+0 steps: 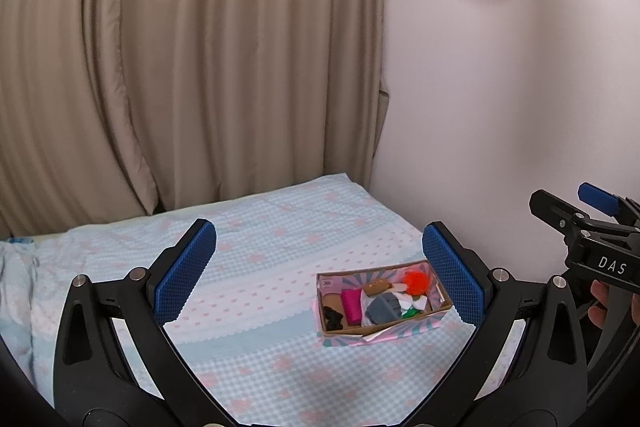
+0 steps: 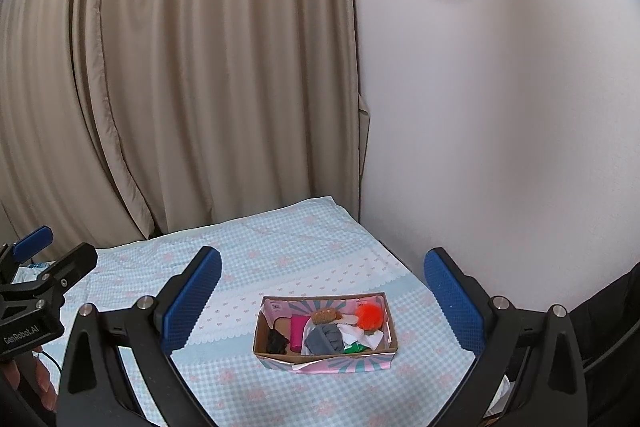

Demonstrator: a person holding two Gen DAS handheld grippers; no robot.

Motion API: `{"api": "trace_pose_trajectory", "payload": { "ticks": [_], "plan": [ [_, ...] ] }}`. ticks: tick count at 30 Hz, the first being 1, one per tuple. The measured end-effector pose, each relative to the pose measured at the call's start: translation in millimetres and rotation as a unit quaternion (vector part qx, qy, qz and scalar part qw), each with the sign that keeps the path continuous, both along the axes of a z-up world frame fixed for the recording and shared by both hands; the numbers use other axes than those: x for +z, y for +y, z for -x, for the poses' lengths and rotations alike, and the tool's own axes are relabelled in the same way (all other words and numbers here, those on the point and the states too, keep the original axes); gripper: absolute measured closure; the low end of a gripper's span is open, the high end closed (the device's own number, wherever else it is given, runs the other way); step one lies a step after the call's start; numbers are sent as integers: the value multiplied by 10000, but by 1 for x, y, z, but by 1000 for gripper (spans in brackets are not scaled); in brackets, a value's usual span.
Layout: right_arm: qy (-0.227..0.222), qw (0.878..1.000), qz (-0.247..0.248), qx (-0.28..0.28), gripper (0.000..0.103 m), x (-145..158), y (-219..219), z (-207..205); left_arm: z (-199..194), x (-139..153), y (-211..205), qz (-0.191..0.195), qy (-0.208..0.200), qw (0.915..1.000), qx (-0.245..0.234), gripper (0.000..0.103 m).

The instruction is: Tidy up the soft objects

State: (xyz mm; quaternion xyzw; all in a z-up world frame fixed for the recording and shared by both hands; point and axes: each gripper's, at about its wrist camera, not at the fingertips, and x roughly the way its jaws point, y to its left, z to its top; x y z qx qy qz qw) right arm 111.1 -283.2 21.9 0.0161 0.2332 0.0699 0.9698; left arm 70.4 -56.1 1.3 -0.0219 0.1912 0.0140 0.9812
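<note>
A small cardboard box (image 1: 440,321) (image 2: 394,343) with pink patterned sides sits on the bed. It holds several soft objects: an orange pompom (image 1: 416,283) (image 2: 370,315), a grey cloth (image 1: 383,309) (image 2: 325,339), a magenta piece (image 1: 351,305) (image 2: 298,333), a black piece (image 1: 334,319) (image 2: 277,341) and a brown plush (image 2: 325,315). My left gripper (image 1: 320,275) is open and empty, held above the bed, left of the box. My right gripper (image 2: 322,301) is open and empty, above and before the box.
The bed has a light blue checked cover (image 1: 260,267) (image 2: 280,251) with pink marks. A beige curtain (image 1: 180,67) hangs behind it, a white wall (image 2: 500,107) to the right. The right gripper shows at the left wrist view's right edge (image 1: 592,227).
</note>
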Motion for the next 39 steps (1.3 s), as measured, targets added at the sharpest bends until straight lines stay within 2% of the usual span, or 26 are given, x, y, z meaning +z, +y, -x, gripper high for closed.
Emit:
{"api": "trace_pose_trajectory", "payload": {
  "ticks": [29, 39],
  "plan": [
    [30, 9999, -30, -118, 2, 5, 2, 8, 6, 0, -8, -36, -30, 9999, 97, 0],
    [-9, 9999, -23, -163, 2, 3, 5, 6, 3, 3, -14, -493, -227, 9975, 456, 0]
  ]
}}
